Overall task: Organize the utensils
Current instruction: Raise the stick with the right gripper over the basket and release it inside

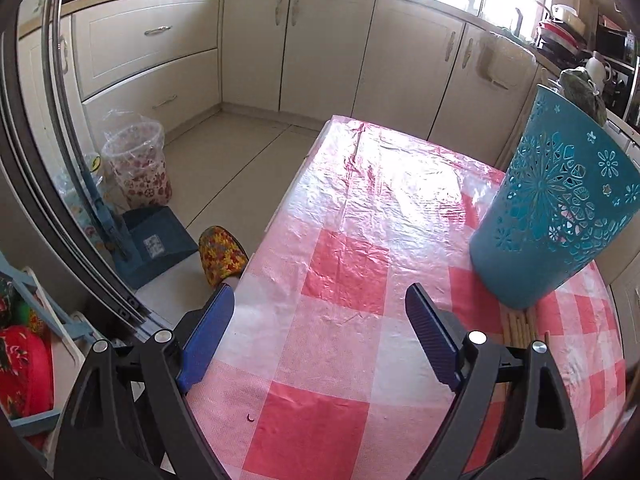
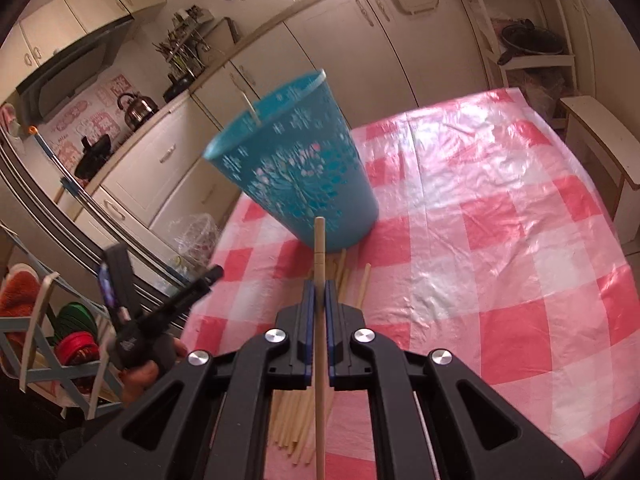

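A teal perforated basket stands on the red-and-white checked tablecloth; one chopstick sticks up inside it. My right gripper is shut on a single wooden chopstick, raised above a loose pile of chopsticks lying in front of the basket. In the left wrist view the same basket is at the right, with chopstick ends showing below its base. My left gripper stands open over the table's left edge with nothing between its fingers; it also shows, in a hand, as the left gripper at the left of the right wrist view.
Cream kitchen cabinets run along the far walls. On the floor left of the table are a plastic-lined bin, a blue dustpan and a patterned slipper. A rack with bowls stands at the left. A bench is at the right.
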Tool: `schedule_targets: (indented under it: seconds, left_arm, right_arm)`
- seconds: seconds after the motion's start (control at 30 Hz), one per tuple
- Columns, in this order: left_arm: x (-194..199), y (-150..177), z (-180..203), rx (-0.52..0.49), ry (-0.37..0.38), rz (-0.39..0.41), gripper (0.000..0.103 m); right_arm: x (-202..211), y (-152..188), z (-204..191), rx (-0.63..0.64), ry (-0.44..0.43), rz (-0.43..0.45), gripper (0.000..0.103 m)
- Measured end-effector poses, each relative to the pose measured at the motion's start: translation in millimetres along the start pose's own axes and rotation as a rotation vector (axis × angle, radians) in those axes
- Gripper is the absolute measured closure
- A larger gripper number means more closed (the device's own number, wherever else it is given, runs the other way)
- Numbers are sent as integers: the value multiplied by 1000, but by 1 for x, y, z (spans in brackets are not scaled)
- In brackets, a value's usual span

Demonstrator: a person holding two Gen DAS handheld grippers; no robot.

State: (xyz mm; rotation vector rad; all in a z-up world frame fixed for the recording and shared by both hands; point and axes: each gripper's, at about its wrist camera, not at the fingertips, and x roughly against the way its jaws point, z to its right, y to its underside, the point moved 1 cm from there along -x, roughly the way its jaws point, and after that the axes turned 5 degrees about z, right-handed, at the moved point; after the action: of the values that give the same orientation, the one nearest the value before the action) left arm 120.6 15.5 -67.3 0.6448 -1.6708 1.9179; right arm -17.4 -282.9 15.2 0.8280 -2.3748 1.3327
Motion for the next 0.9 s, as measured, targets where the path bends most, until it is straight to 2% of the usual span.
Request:
schedule_targets:
  seconds: [0.27,0.4,0.5,0.6,0.67,0.77,0.9]
  left_arm:
    - [-3,1,-2,20,11,-16,20]
    - [-1,2,-1,12,10,-5,20]
    - [2,3,2,-2,6,14,19]
    - [5,4,5,-13,2,29,19]
    - [5,4,5,-9,2,29,19]
    - [6,4,3,3,9,30,19]
    - [6,5,2,6,19,29,19]
  right_arm:
    - [50,-99,-63,88,-154,268,97]
    - [41,-137,-93,172,-105,451,97]
    - [10,-147,-98,196,-23,533,97]
    - [-31,-140,-93,229,87,555,97]
    - [-56,-131,-86,239,138,532,97]
    - [-82,-117,-75,246,173,488,97]
    - [-92,-101,-61,229,186,425,93]
